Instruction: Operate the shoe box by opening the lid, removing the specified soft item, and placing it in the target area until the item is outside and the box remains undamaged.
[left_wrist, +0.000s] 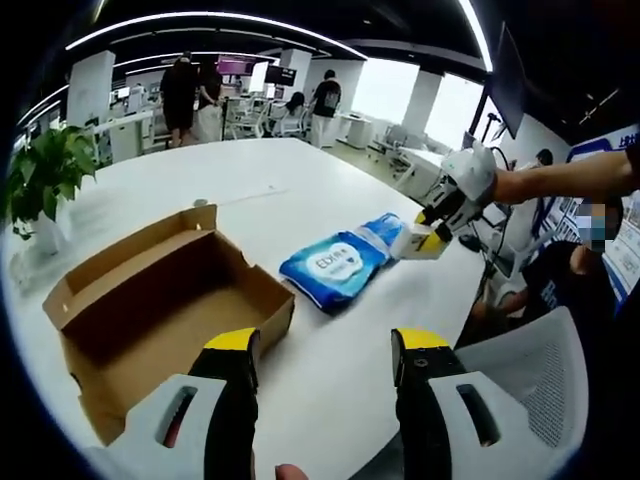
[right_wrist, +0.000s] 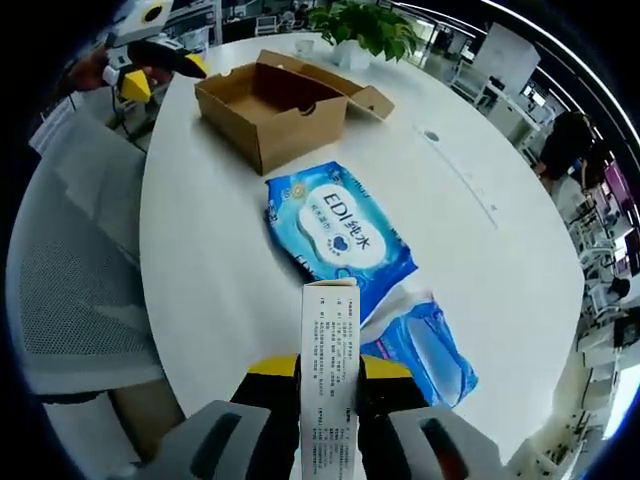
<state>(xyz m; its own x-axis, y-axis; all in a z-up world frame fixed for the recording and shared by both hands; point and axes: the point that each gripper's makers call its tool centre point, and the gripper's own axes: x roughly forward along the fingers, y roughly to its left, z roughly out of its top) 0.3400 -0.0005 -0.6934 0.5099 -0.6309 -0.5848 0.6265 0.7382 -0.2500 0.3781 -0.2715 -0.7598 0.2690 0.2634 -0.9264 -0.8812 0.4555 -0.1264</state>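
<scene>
Wipes pack (right_wrist: 342, 232) lies beside shoe box (right_wrist: 268, 108) (lid open), table (right_wrist: 500, 270) edge near.

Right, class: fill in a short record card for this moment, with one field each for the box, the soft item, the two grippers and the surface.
Box: cardboard shoe box, lid open, nothing seen inside
Soft item: blue wipes pack, outside the box, lying on the table beside it
Left gripper: open, holding nothing, near the box
Right gripper: shut on a white printed flap at the pack's end
Surface: white table
</scene>
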